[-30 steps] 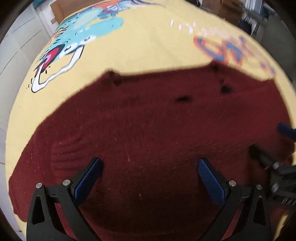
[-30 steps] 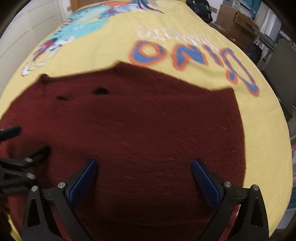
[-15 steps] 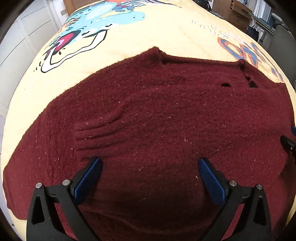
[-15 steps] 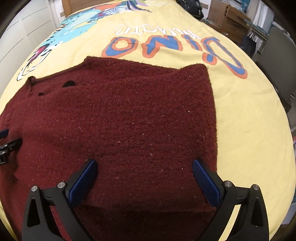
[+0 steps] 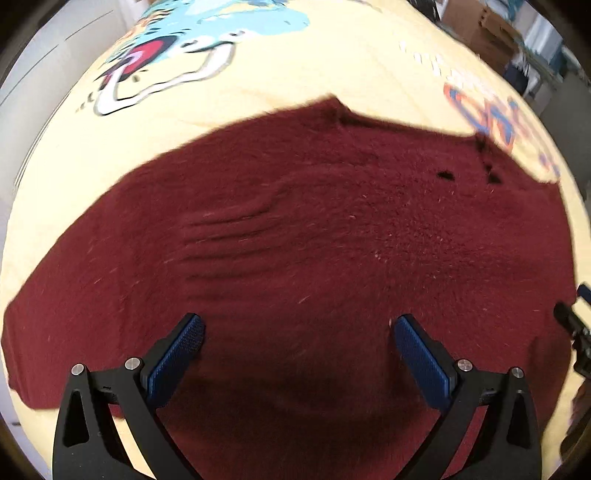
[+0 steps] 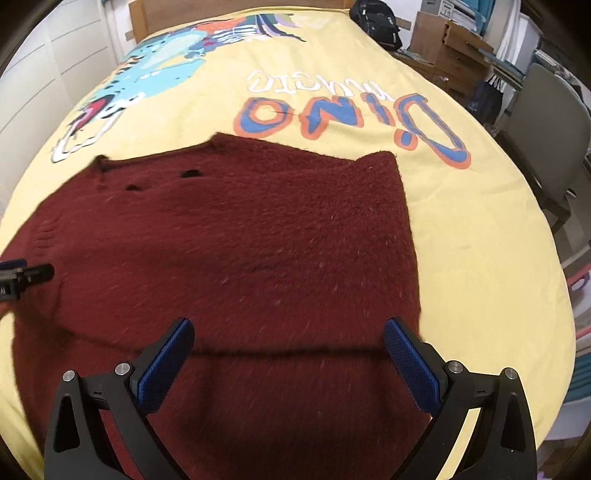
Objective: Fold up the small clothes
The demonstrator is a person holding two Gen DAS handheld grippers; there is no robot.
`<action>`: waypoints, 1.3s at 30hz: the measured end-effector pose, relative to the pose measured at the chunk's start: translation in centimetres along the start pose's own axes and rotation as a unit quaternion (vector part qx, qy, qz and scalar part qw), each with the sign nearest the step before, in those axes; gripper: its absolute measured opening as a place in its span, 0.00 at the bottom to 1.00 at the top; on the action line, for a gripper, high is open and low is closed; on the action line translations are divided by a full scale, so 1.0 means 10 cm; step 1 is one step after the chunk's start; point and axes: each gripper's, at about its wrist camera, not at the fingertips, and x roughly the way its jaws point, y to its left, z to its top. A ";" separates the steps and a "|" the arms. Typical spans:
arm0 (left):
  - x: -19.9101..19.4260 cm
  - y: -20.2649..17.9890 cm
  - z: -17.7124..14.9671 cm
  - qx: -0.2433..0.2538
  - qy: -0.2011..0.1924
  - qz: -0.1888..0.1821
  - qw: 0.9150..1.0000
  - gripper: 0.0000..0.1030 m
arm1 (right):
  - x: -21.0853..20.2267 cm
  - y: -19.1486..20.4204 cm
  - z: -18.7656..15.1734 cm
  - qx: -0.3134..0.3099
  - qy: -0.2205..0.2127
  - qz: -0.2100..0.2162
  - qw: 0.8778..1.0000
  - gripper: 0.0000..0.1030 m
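Observation:
A dark red knitted sweater [image 5: 314, 236] lies spread on a yellow bed cover with a dinosaur print [image 5: 295, 74]. It also shows in the right wrist view [image 6: 258, 240], where a folded edge crosses near the fingers. My left gripper [image 5: 297, 339] is open and empty, hovering over the sweater's near part. My right gripper [image 6: 288, 343] is open and empty over the sweater's right part. The right gripper's tip [image 5: 576, 325] shows at the left view's right edge; the left gripper's tip [image 6: 26, 275] shows at the right view's left edge.
The yellow cover [image 6: 480, 240] extends right of the sweater. A grey chair [image 6: 550, 140], cardboard boxes [image 6: 443, 40] and a black bag [image 6: 376, 26] stand beyond the bed's right side. White cupboards [image 6: 48, 62] are on the left.
Both grippers have risen and pulled back from the sweater, still open. More of the bed cover shows beyond the sweater than half a second ago.

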 end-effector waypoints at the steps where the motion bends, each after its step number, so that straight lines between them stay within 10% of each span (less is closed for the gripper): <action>1: -0.08 0.07 -0.02 -0.005 -0.009 -0.001 1.000 0.99 | -0.05 0.01 -0.03 -0.001 0.000 0.002 1.000 0.99; 17: -1.11 1.78 -0.90 -0.155 -0.077 0.069 0.982 0.99 | -0.53 0.07 -0.48 0.017 -0.016 -0.008 1.000 0.99; 23: -1.19 2.68 -1.20 -0.257 -0.068 0.109 0.958 0.99 | -0.59 0.03 -0.49 0.031 -0.018 -0.020 0.999 0.99; 33: -0.96 3.70 -1.60 -0.439 -0.043 0.097 0.892 0.99 | -0.57 0.05 -0.48 0.024 -0.009 -0.025 0.999 0.99; 39: -0.82 3.86 -1.70 -0.466 -0.020 0.088 0.880 0.98 | -0.53 0.03 -0.47 0.027 -0.003 -0.025 0.999 0.99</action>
